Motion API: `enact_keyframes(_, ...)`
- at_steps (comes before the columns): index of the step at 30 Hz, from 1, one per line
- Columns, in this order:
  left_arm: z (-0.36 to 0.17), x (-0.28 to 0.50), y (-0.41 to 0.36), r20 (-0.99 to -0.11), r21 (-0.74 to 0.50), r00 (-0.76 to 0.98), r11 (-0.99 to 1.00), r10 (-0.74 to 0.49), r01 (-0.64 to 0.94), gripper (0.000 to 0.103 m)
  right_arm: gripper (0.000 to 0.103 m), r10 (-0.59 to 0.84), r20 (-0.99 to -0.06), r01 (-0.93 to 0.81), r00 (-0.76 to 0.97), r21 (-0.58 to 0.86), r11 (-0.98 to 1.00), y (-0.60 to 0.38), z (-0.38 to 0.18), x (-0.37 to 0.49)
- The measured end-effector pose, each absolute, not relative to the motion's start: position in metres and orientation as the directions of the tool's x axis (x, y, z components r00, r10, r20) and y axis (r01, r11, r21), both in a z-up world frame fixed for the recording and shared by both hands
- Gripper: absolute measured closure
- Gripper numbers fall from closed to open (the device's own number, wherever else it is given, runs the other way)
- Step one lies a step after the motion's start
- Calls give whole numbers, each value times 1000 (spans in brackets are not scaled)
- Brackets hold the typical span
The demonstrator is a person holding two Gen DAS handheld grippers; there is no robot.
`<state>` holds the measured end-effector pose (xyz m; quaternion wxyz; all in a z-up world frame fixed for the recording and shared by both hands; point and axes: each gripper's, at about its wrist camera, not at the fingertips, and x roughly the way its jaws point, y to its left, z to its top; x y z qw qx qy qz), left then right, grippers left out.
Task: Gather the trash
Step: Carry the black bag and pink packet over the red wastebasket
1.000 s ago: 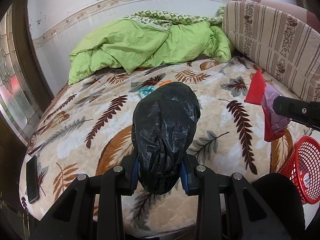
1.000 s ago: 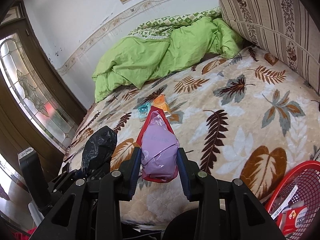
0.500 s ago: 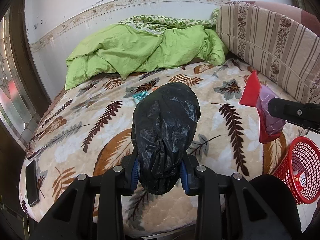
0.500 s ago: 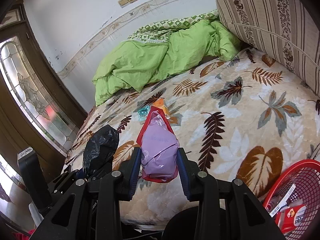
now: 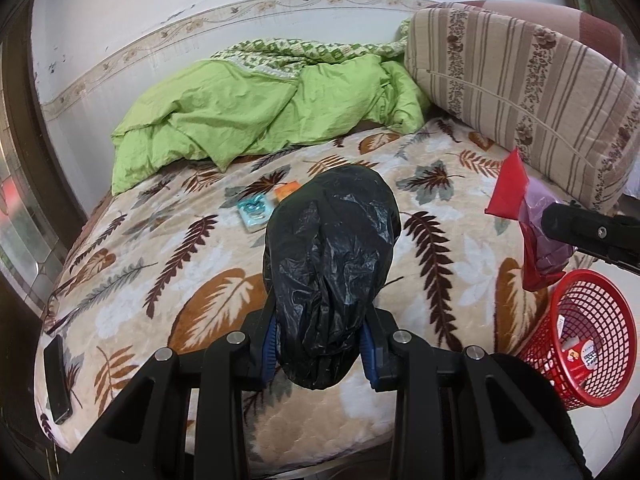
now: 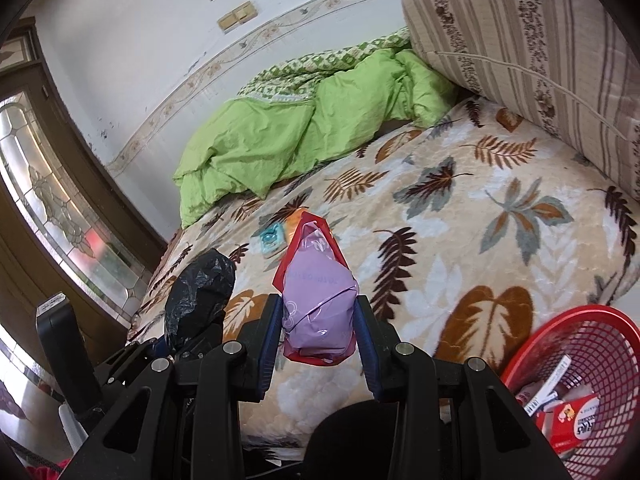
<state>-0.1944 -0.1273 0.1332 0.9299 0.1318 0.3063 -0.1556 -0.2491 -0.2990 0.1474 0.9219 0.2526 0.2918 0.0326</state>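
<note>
My left gripper (image 5: 320,350) is shut on a crumpled black plastic bag (image 5: 330,264), held above the near edge of the bed; the bag also shows in the right wrist view (image 6: 200,296). My right gripper (image 6: 318,354) is shut on a purple and red plastic wrapper (image 6: 318,300), also seen in the left wrist view (image 5: 528,224). A red mesh basket (image 5: 584,336) (image 6: 600,360) with packaging inside stands on the floor at the right. A teal wrapper (image 5: 253,210) (image 6: 272,237) and an orange wrapper (image 5: 286,191) lie on the bed.
The bed has a leaf-patterned blanket (image 5: 168,264), a green duvet (image 5: 256,120) bunched at the far side and a striped cushion (image 5: 520,80) at the right. A dark phone (image 5: 56,376) lies at the bed's left corner. A glass door (image 6: 60,216) stands at the left.
Both grippers have drawn back a little from the bed, still holding the bag and the wrapper. The red basket shows more fully at the right.
</note>
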Motion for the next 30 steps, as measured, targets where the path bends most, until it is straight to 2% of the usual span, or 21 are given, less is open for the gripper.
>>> enact_keyframes(13, 139, -211, -173, -635, 121, 705, 861, -316, 494, 71, 65, 105, -516, 208, 850, 513, 833, -352, 150, -294)
enact_keyframes(30, 136, -237, -232, -670, 128, 618, 755, -412, 643, 71, 65, -28, -561, 386, 827, 532, 754, -414, 133, -354)
